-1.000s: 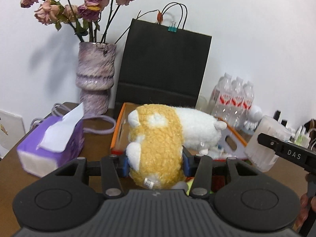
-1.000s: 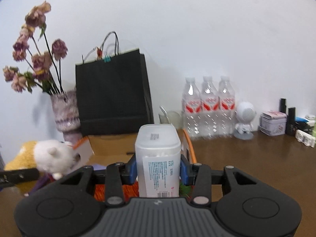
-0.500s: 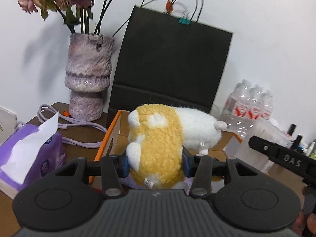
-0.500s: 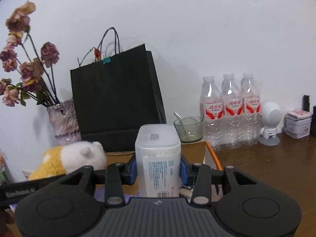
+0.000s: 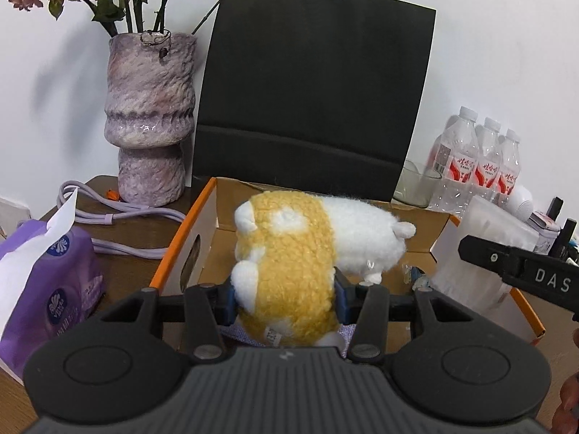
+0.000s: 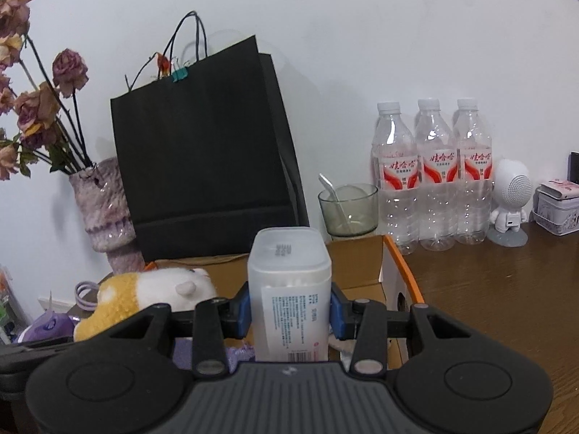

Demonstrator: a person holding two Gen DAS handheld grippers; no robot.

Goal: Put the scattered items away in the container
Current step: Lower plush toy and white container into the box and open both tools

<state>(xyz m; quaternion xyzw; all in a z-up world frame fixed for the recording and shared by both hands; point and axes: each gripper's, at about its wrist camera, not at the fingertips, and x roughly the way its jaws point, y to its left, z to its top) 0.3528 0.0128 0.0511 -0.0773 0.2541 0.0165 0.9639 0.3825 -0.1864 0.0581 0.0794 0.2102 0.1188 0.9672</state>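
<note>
Your left hand-held gripper point(image 5: 284, 298) is clamped on the yellow-and-white plush toy point(image 5: 307, 249), its blue pads pressed into the yellow end at both sides, the white end pointing away from you toward the black bag. The toy hangs over the open cardboard box point(image 5: 188, 231) with the orange rim, above its left half; a purple patterned item shows in the box just under the toy. Your right hand-held gripper point(image 6: 289, 311) is closed part way on an upright translucent plastic container point(image 6: 289, 289) with a printed label, pads against both its sides, lid up. It sits over the right half of the same box, whose right orange edge point(image 6: 401, 271) runs just beside it; from the left wrist view the container shows at the box's right wall, with the black arm of that gripper marked "DAS" in front. Behind the box stands the black paper bag point(image 5: 311, 101), a green binder clip at its top. Left of it: the purple vase point(image 5: 148, 115) with dried roses, a lilac cable point(image 5: 119, 213), and the purple tissue pack point(image 5: 47, 282) on the bench point(image 6: 506, 289). Right of the bag: a glass bowl with a spoon point(image 6: 347, 209), three water bottles point(image 6: 434, 173), a small white robot figure point(image 6: 510, 202), a tin point(image 6: 557, 206).
</note>
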